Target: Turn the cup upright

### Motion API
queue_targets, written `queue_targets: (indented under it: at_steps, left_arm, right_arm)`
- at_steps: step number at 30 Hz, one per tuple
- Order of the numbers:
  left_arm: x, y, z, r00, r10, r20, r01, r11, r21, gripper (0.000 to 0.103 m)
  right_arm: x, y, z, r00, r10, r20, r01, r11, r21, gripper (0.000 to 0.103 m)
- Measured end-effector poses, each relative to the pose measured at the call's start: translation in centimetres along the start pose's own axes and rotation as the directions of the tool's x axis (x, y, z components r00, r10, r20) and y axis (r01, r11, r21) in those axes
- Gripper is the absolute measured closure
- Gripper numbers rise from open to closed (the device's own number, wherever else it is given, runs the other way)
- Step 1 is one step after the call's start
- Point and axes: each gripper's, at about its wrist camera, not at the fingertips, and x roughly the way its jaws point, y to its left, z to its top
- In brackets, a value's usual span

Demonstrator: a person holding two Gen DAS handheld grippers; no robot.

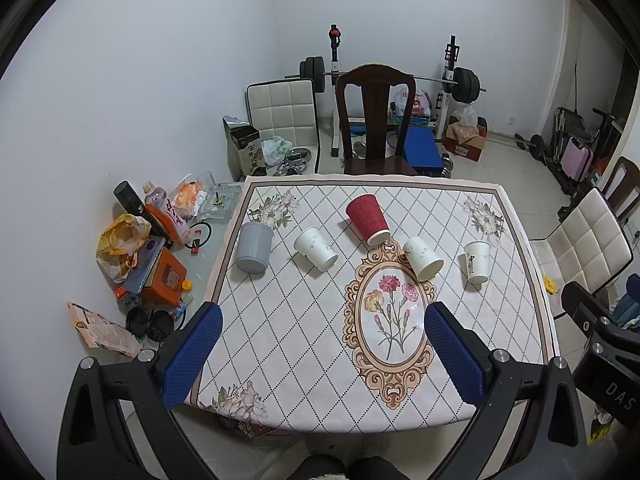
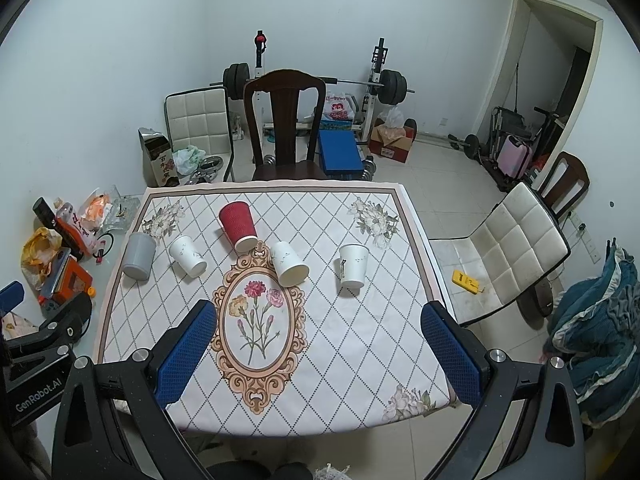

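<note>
We see 5 cups in a row mid-table, none flipped yet | tall red ribbed paper cup (image 1: 367,219) upside down w/ others | left gripper (image 1: 322,354) & right gripper (image 2: 318,354) jaws wide apart, holding nothing.

Left gripper (image 1: 322,354): occupies the lower part of the left wrist view, both blue-padded fingers (image 1: 191,356) spread wide, nothing between them. Right gripper (image 2: 318,354): likewise low in the right wrist view, jaws wide apart, pads (image 2: 450,350) bare. Each gripper's black body also appears at the edge of the other's view, lower right and lower left respectively.
</note>
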Motion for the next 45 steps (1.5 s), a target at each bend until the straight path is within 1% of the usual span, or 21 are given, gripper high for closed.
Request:
queue_targets:
  at_steps: [7,10,39,43,45]
  left_arm:
    - [0.2,-0.1,-0.3,1.0,0.005,0.005,-0.005,1.0,-0.006,0.0]
    - [0.1,0.6,-0.4,1.0,0.004,0.001,-0.004,1.0,-0.013,0.0]
    - [0.1,0.7,-0.4,1.0,-0.001,0.007,0.001,1.0,-0.009,0.0]
    - [0.4,0.8,-0.5,1.0,0.011,0.002,-0.011,1.0,-0.017,0.0]
    - [1.2,0.9,-0.7,0.999,0.036,-0.012,-0.037,0.999,-0.031,0.0]
  right_arm:
    - [0.1,0.0,-0.1,1.0,0.009,-0.002,-0.009,1.0,0.001,0.0]
    - [0.2,0.0,0.0,1.0,0.013,-0.004,-0.013,1.0,0.002,0.0]
    - [0.1,0.0,0.0,1.0,0.018,-0.007,-0.018,1.0,-0.001,0.0]
    - [0.4,0.0,-0.1,1.0,0.026,-0.018,-0.026,1.0,0.001,0.0]
    - [0.9,-0.1,-0.2,0.999,0.034,-0.033,-0.034,0.999,0.001,0.0]
